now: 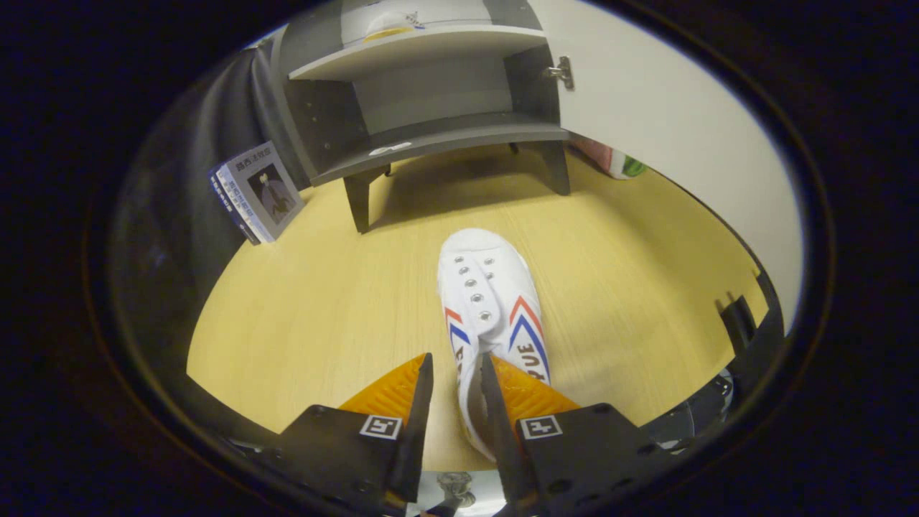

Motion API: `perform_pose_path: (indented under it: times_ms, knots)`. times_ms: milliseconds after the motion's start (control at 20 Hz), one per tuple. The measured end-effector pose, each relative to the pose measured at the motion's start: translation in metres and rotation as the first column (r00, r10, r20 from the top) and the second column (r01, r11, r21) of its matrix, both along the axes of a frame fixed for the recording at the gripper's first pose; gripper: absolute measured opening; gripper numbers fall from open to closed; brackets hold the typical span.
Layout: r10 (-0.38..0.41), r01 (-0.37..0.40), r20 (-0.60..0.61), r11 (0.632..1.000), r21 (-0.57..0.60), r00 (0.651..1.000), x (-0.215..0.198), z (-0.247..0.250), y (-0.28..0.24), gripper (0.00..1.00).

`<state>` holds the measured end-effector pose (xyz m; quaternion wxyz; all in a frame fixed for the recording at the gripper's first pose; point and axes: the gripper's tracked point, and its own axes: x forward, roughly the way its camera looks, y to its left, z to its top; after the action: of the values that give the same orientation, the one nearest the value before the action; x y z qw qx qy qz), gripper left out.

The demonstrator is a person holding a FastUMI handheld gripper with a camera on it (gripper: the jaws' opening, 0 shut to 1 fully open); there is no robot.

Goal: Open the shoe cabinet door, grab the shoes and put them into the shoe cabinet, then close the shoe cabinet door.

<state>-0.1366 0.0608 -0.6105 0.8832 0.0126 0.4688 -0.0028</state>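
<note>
One shoe (494, 301) between gripper (456, 373) fingers.

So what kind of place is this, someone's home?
Probably a mock-up booth, not a home: a small shoe cabinet stands open on a wooden tabletop, black cloth behind, and the fingers straddle a white sneaker's side.

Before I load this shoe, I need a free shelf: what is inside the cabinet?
A white shoe sits on the upper shelf of the cabinet; the lower shelf looks bare. Above that is cut off. The tongs straddle the sneaker's side wall.
</note>
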Motion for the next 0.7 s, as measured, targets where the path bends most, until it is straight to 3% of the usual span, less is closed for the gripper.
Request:
perform_pose_path:
  times_ms: [400,700]
  knots:
    - [-0.052,0.054,0.142,0.998,-0.012,0.989,0.020,-0.012,0.000,0.46]
    - [0.026,-0.007,0.171,0.994,-0.113,0.985,0.021,-0.013,-0.007,0.30]
